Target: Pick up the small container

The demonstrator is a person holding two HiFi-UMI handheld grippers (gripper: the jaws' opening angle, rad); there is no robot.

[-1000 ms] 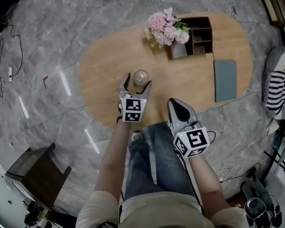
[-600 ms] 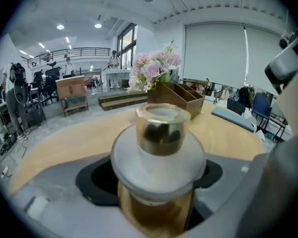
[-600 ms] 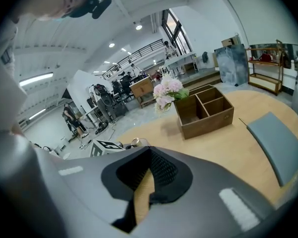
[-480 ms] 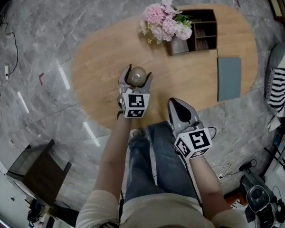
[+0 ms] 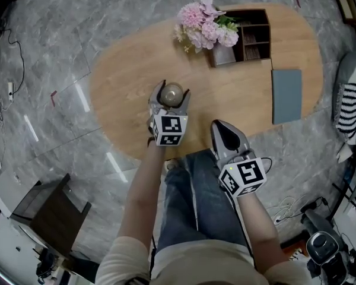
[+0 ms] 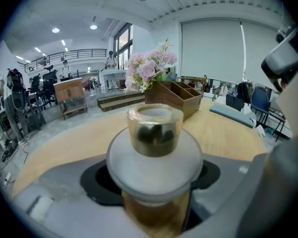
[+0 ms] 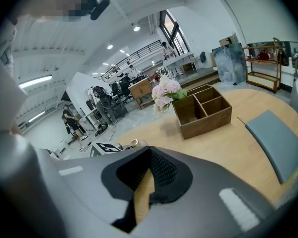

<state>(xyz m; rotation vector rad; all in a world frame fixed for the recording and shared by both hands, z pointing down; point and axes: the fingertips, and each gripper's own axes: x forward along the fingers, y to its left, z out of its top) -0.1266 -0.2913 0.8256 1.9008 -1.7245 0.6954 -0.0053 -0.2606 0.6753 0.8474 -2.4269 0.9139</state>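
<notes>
Oval wooden table [image 5: 127,79], marble floor [image 5: 53,37]

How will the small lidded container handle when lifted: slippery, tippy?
The small container looks like smooth amber glass, so it is probably slick and breakable. Its wide white lid with a tall knob may sit loose and could lift off. The round body likely rolls if tipped.

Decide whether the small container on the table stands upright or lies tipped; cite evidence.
Upright: the small container sits base-down on the wooden table, lid on top, between the closing jaws of the left tool.
</notes>
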